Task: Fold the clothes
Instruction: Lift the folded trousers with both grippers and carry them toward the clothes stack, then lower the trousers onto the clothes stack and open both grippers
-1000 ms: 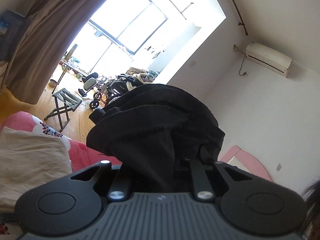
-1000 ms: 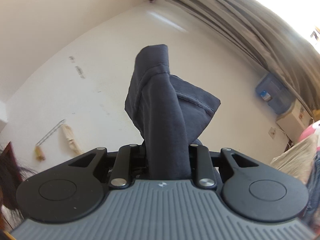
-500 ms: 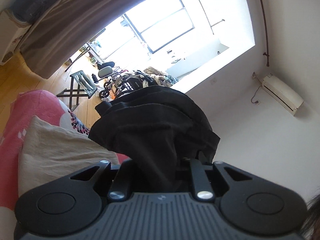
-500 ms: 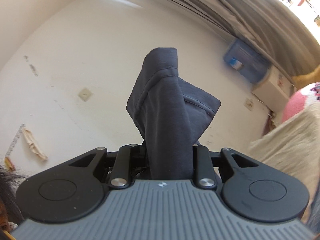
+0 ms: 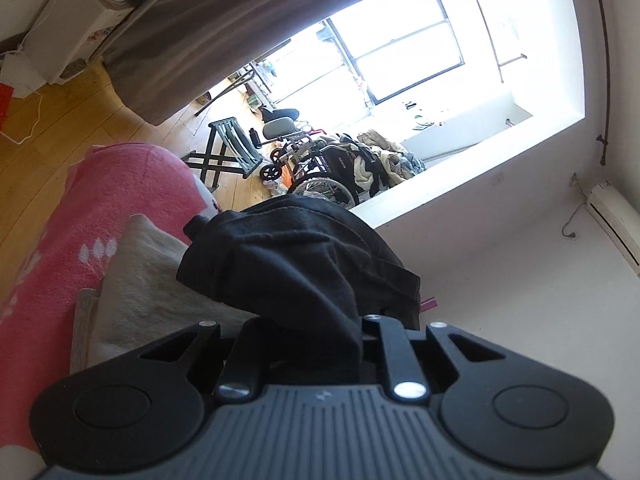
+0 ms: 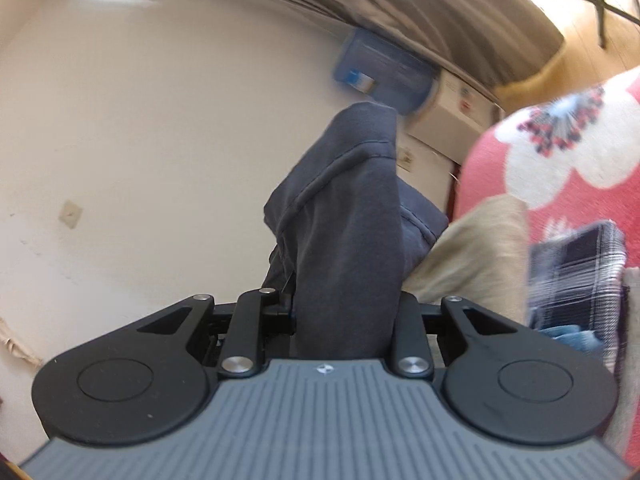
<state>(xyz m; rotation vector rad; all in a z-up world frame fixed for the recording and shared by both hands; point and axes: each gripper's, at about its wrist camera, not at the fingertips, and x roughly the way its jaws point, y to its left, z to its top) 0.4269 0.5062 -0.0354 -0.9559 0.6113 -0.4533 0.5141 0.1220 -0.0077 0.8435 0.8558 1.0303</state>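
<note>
The left gripper (image 5: 308, 344) and the right gripper (image 6: 344, 320) each have their jaws pinching a bunch of the dark garment (image 5: 304, 264), held up in the air above the pink bed cover (image 5: 132, 184). A beige cloth (image 5: 152, 292) lies there too. The garment hangs bunched, not folded; laying and folding it seem left.

Bright window (image 5: 404, 60), grey curtain (image 5: 208, 36), wooden floor (image 5: 52, 140), wheelchair (image 5: 332, 172), folding stool (image 5: 228, 148), white walls (image 6: 140, 140).
</note>
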